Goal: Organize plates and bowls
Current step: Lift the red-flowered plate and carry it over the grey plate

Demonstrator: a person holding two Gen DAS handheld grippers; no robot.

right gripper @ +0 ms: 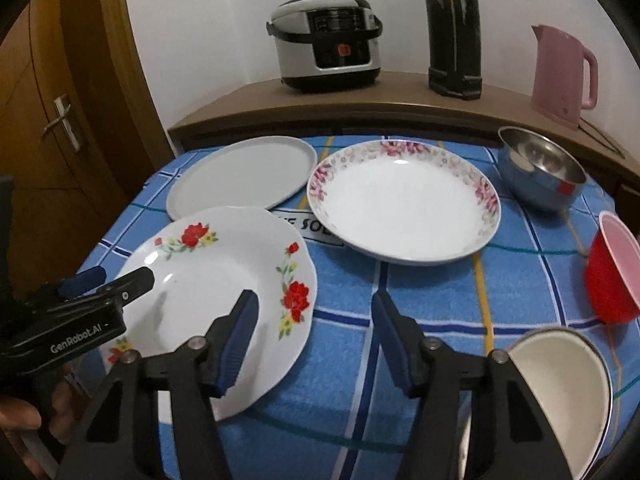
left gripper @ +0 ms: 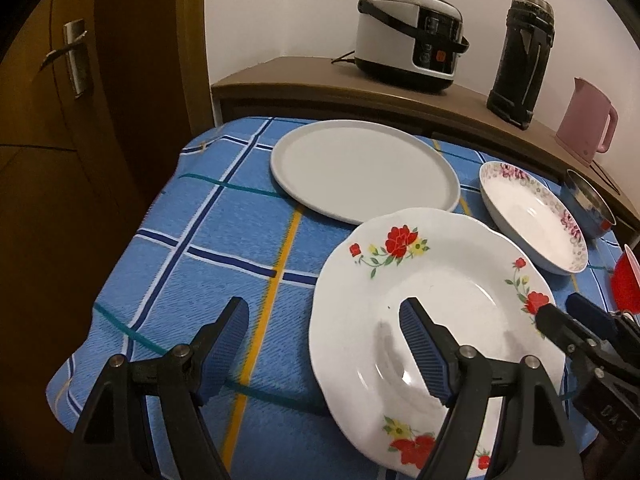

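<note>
Two grippers close in on the red-flowered plate (right gripper: 208, 300), which lies flat and face up at the lower left of the right wrist view, round with a scalloped rim and so no long axis to speak of. The left gripper (left gripper: 324, 344) straddles its left rim and the right gripper (right gripper: 314, 328) its right rim, both unclenched and pressing on nothing. My guess is a pickup is starting; next, one must clamp the rim, then carry it toward the grey plate (right gripper: 244, 172) or pink-rimmed plate (right gripper: 404, 200) behind.

Left gripper (left gripper: 324, 334) fingers spread; right gripper (right gripper: 314, 320) likewise.
</note>
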